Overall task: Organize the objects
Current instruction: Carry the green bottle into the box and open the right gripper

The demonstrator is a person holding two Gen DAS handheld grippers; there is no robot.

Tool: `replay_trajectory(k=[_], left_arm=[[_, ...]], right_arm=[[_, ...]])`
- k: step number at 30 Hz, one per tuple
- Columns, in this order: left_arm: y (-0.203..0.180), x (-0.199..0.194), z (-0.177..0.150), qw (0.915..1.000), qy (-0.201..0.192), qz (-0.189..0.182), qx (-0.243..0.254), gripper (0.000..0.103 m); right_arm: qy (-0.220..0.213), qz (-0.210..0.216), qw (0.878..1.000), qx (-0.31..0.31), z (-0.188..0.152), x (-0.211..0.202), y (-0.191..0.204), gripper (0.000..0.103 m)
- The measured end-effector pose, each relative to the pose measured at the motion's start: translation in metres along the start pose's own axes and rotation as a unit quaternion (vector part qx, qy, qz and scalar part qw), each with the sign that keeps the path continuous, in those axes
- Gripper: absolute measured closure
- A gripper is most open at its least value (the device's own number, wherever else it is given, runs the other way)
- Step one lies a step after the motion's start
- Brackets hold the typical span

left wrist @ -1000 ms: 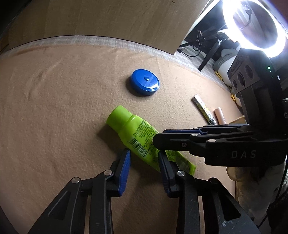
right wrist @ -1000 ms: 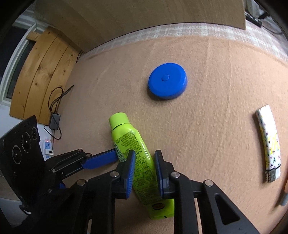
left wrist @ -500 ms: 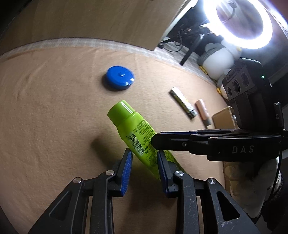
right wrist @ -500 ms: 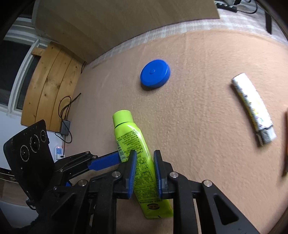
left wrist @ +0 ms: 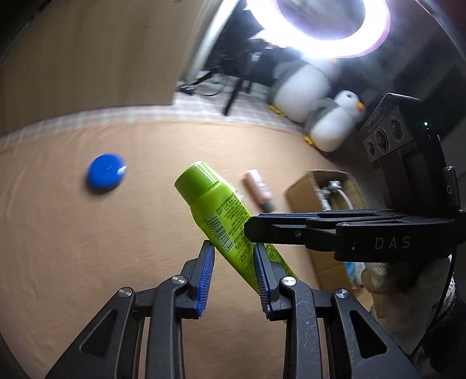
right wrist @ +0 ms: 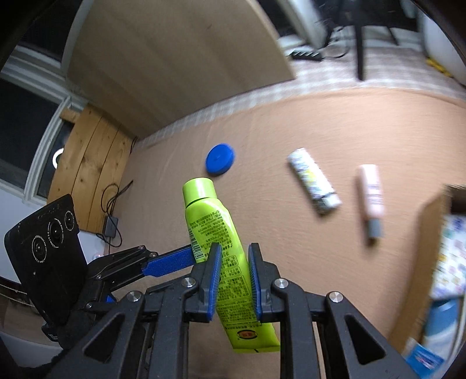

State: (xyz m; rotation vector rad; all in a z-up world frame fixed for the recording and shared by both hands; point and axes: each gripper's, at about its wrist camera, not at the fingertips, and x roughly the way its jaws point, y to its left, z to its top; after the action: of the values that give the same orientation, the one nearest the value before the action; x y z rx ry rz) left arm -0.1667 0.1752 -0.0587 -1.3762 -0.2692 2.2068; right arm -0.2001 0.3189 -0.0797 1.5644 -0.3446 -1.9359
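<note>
In the left wrist view, the blue round lid (left wrist: pixel 106 172) lies at the middle left on the tan desk (left wrist: pixel 58 247), blurred; a second ago it sat nearer the upper centre. The green tube (left wrist: pixel 217 215) is at the centre, cap pointing to the upper left, lifted clear of the desk where earlier it lay flat on it. The left gripper (left wrist: pixel 233 263) has its blue-padded fingers (left wrist: pixel 205 274) narrow, pressing the tube's lower body. To the right of it, the right gripper (left wrist: pixel 263 230) reaches in from the right edge and clamps the same tube. A pink tube (left wrist: pixel 257 189) and an open cardboard box (left wrist: pixel 320 189) show at the middle right, and two penguin toys (left wrist: pixel 335 125) and a ring light (left wrist: pixel 335 26) fill the upper right, more exposed than before.

In the right wrist view, the left gripper (right wrist: pixel 186 258) enters from the lower left. The green tube (right wrist: pixel 215 233) stands at the centre between the right gripper's (right wrist: pixel 234 271) narrow fingers (right wrist: pixel 214 277), held. The blue round lid (right wrist: pixel 220 159) sits above it; a patterned tube (right wrist: pixel 313 179) and the pink tube (right wrist: pixel 370 195) lie to the right, both closer to the centre than before.
</note>
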Motion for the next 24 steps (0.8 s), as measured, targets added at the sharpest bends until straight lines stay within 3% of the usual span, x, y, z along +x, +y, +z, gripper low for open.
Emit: replay_trajectory(k=[17,20,24], left_arm=[[-0.17,0.063,0.004,0.99,0.041,-0.07,0.116,0.075],[-0.194,0.076,0.001,0.9867,0.05,-0.084,0.13,0.079],[-0.221,0.094,-0.005,0.9837,0.06,-0.072,0.154,0.079]], right_arm=[[-0.077,-0.078,0.991,0.073,-0.066,-0.133,-0.094,0.086],[-0.081,-0.079,0.99,0.087,-0.077,-0.147,-0.109,0.094],[-0.089,-0.099,0.986,0.097,-0.09,-0.159,-0.123,0.094]])
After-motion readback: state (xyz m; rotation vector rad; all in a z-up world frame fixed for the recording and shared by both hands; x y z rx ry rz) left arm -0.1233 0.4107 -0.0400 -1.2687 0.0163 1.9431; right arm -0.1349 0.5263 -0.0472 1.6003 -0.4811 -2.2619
